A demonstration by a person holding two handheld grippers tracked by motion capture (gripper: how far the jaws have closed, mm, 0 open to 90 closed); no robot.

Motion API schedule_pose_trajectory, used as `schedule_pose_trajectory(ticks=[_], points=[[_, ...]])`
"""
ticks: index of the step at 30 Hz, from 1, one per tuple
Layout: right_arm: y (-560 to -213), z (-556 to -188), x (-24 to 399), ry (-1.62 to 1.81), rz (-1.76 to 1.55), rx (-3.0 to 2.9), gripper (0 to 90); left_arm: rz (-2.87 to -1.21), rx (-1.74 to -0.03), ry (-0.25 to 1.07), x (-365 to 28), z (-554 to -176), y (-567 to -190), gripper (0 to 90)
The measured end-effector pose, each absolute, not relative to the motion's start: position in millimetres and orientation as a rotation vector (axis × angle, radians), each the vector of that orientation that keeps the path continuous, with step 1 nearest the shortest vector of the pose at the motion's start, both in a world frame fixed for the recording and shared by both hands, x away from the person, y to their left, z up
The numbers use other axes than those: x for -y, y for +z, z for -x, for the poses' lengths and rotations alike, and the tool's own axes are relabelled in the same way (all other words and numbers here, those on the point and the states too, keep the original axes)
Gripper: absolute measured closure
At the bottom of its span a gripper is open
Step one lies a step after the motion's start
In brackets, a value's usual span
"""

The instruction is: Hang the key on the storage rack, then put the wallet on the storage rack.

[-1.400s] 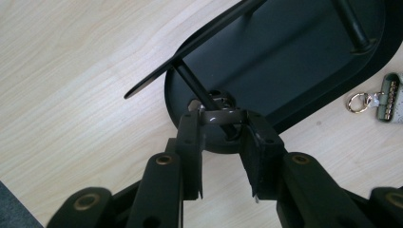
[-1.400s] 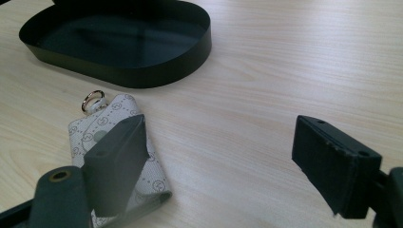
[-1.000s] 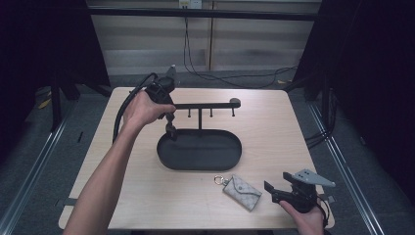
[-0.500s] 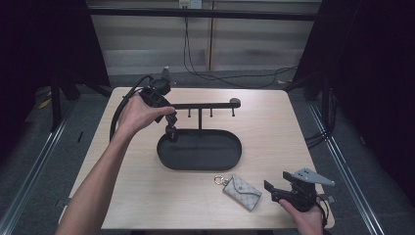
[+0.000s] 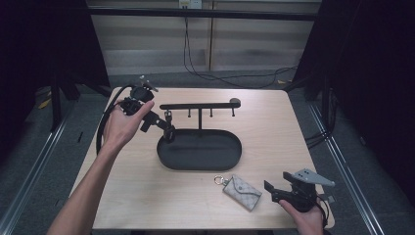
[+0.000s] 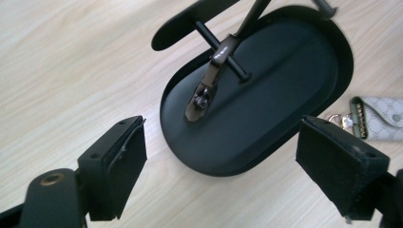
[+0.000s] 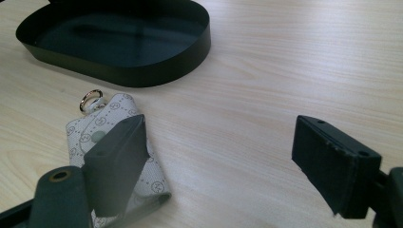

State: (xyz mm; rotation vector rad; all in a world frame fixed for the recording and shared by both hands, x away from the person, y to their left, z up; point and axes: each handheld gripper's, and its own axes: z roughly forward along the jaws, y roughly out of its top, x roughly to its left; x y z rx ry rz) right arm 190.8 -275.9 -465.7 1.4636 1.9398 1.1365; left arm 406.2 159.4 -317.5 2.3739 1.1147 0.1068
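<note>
Left gripper view: key [image 6: 209, 88] beyond fingers [image 6: 124, 161].

The light wooden table [image 5: 147, 196] bears a black oval tray stand [image 5: 199, 149] and a patterned key pouch [image 5: 243, 191].

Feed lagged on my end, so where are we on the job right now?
Done: a dark key-like piece hangs from the stand above the tray. In hand: nothing; the left tool has jaws that have just been opening, with nothing between them. Left: the patterned pouch lies on the table beside the tray, untouched, with the open right tool next to it.
</note>
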Motion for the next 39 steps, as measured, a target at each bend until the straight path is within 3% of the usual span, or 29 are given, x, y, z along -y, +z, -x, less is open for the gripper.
schedule_pose_trajectory(ticks=[22,39], points=[[-465.1,-191.7,276.0,1.144,-1.479,-1.932,19.4,-2.293,-1.005,0.180,-190.7,-357.2,-360.3,17.7],[-463.9,-191.1,277.9,1.146,-1.503,-1.903,19.4,-2.204,-0.962,0.133,-216.5,-305.9,-395.4,18.8]])
